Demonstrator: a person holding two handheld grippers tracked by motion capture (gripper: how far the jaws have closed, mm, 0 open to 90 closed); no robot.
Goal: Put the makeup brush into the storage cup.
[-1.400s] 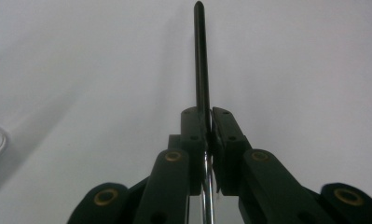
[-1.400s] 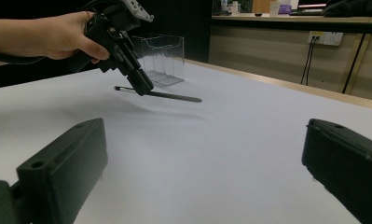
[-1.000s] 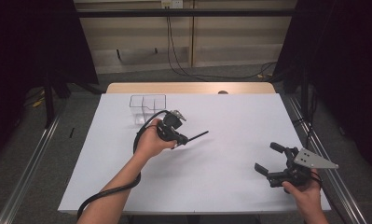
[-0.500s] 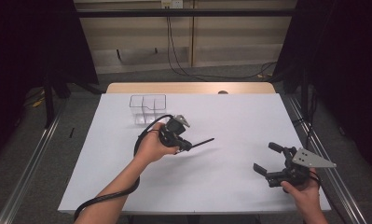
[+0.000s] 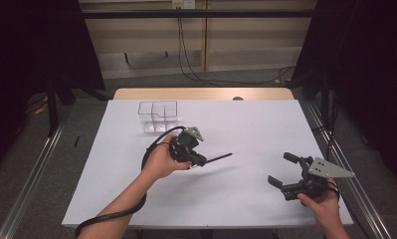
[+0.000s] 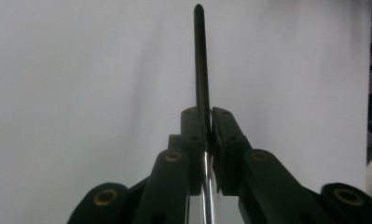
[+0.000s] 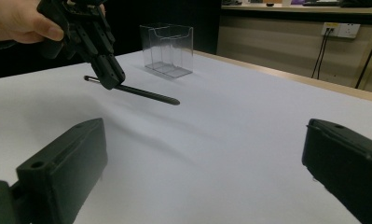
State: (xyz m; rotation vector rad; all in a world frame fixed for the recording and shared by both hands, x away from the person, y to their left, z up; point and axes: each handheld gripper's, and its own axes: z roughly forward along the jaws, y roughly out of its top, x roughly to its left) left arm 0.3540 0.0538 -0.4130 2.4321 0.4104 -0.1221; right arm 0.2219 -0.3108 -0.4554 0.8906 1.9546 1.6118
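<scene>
Left gripper (image 5: 198,160), held above the table's middle, has its jaws clamped on a thin black pen (image 5: 219,158); the pen sticks out past the jaws, clear of the white table (image 5: 255,124). Right gripper (image 5: 284,171) sits near the right front corner, jaws spread wide, nothing between them. Clear plastic organiser (image 5: 158,115) stands at the far left, well apart from both.

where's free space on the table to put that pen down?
Most of the white table is bare: the wide patch between the left gripper and right gripper, and the far right half beyond the pen. Only the far left is taken, by the clear organizer.
</scene>
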